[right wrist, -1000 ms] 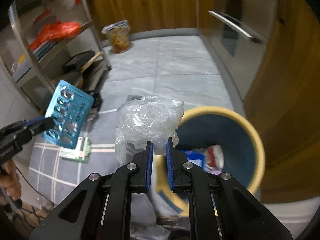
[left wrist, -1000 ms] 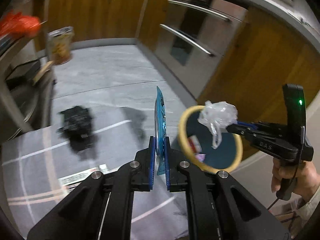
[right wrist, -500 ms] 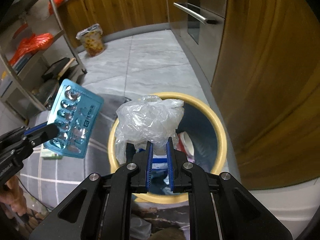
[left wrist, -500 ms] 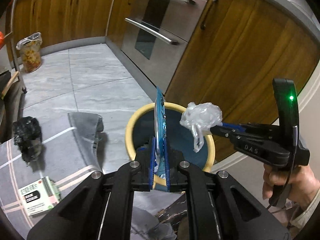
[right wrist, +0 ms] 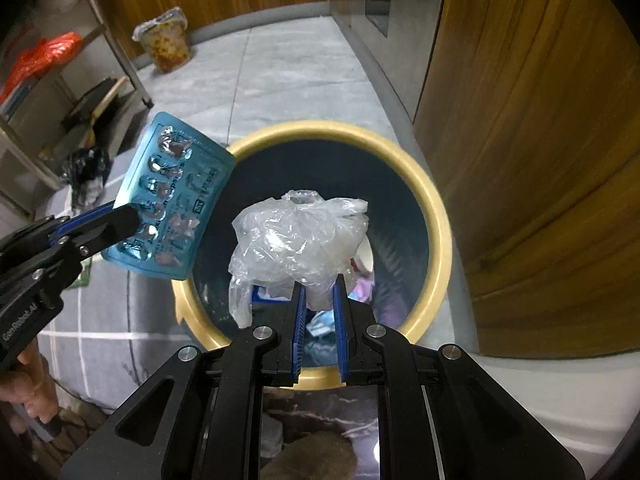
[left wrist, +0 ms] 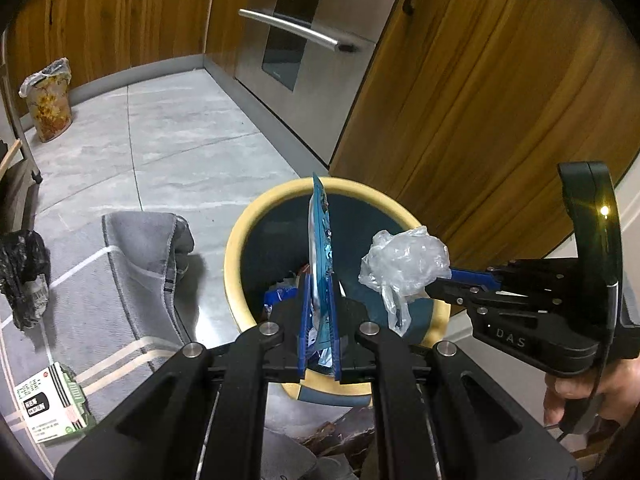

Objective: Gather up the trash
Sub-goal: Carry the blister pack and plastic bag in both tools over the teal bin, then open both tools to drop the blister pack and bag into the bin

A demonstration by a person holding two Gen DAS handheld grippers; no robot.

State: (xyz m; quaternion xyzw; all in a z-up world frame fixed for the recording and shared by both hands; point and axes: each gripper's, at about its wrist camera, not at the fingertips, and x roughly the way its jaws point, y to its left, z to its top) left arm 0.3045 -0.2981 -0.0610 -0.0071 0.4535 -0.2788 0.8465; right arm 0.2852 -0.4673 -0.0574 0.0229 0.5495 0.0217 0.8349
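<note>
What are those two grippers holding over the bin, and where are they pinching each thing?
Left gripper: blue blister pack, pinched at its lower end. Right gripper: crumpled clear plastic bag, pinched at its underside.

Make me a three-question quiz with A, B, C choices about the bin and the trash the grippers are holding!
1. Where is the clear plastic bag?
A. above the bin's opening
B. lying on the rug
C. on the shelf

2. What colour is the bin rim?
A. red
B. yellow
C. green

3. How is the left gripper?
A. wide open and empty
B. shut on a spoon
C. shut on the blue pill pack

Answers:
1 A, the right gripper holds the bag over the bin's dark inside.
2 B, the ring round the top is yellow.
3 C, the pack stands pinched between its blue pads.
</note>
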